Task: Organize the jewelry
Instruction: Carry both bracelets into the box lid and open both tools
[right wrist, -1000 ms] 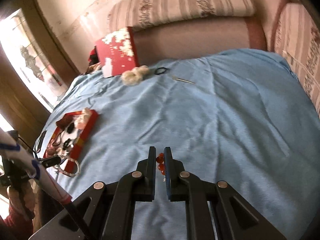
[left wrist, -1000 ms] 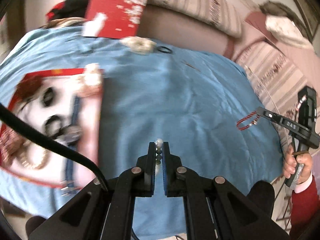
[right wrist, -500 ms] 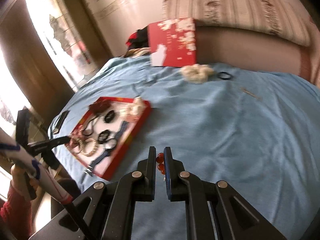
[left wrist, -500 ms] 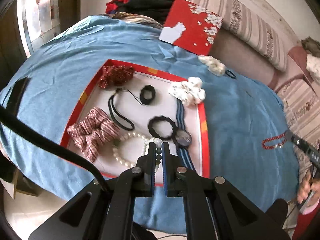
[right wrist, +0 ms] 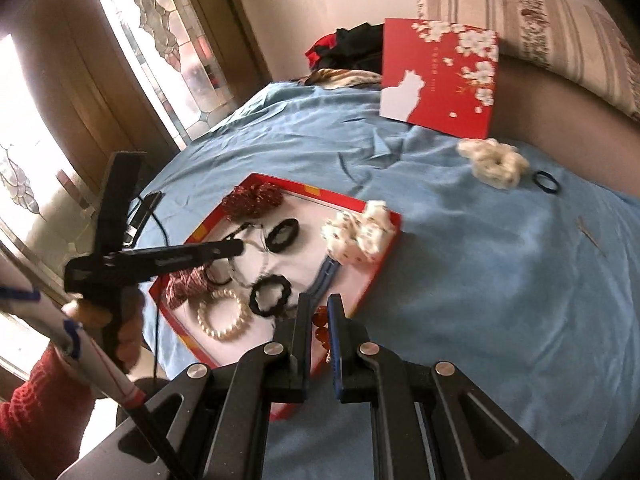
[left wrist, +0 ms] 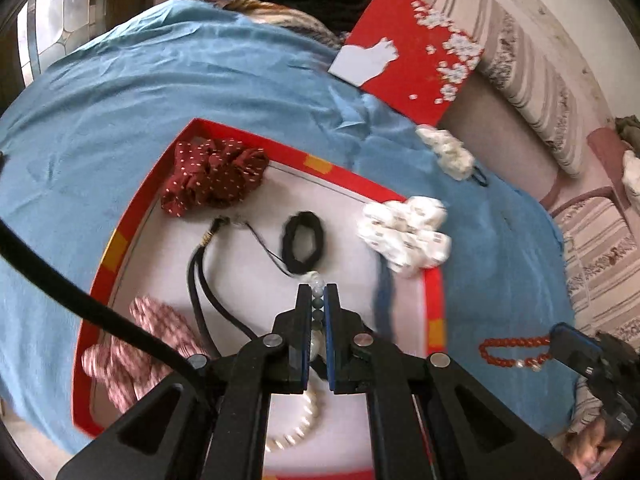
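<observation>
A red-rimmed white tray (left wrist: 435, 300) (right wrist: 384, 254) lies on the blue cloth, holding scrunchies, black hair ties and a pearl bracelet (right wrist: 224, 316). My left gripper (left wrist: 318, 294) is shut on a pale grey-white bead bracelet (left wrist: 317, 280), held over the tray's middle. It shows in the right wrist view (right wrist: 236, 246) above the tray. My right gripper (right wrist: 319, 310) is shut on a red bead bracelet (right wrist: 320, 320) near the tray's right rim. That bracelet (left wrist: 512, 350) hangs from it in the left wrist view.
A red box lid (right wrist: 438, 76) leans against the striped sofa back. A cream scrunchie (right wrist: 494, 162) and a black hair tie (right wrist: 546, 182) lie on the blue cloth (right wrist: 500, 280) beyond the tray. A thin pin (right wrist: 590, 236) lies at right. A window is at left.
Both grippers have swung left toward the tray. The left one now hovers lower over the tray's middle; the right one has come up to the tray's right rim, still holding the red beads.
</observation>
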The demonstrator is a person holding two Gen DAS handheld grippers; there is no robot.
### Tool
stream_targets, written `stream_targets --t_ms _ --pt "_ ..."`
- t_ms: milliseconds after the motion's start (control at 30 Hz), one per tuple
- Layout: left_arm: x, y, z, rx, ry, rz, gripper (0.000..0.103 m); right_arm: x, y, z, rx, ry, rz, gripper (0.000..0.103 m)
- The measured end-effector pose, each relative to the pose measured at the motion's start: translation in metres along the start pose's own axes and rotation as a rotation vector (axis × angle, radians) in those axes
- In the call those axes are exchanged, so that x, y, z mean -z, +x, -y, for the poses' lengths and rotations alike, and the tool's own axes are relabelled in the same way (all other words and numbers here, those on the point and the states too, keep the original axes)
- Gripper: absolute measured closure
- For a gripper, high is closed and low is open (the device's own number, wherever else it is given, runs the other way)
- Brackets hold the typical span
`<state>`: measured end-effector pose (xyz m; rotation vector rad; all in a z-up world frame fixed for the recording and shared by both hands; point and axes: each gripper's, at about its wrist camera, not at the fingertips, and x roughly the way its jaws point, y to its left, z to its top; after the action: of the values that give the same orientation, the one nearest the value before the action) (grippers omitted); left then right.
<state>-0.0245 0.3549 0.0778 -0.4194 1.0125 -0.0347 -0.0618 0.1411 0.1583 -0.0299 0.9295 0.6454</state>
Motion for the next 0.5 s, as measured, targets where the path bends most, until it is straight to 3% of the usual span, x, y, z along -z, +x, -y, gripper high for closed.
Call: stream_targets --t_ms 167,500 --pt "-0.009 0.015 -0.027 -0.036 -0.034 -0.014 0.098 -0.026 0.028 -0.022 0.002 -0.032 -0.022 0.094" --pt "-0.009 0.017 -0.052 -0.012 -0.095 -0.013 0.098 -0.057 0.109 -0.053 -0.064 -0.006 -0.072 0.094"
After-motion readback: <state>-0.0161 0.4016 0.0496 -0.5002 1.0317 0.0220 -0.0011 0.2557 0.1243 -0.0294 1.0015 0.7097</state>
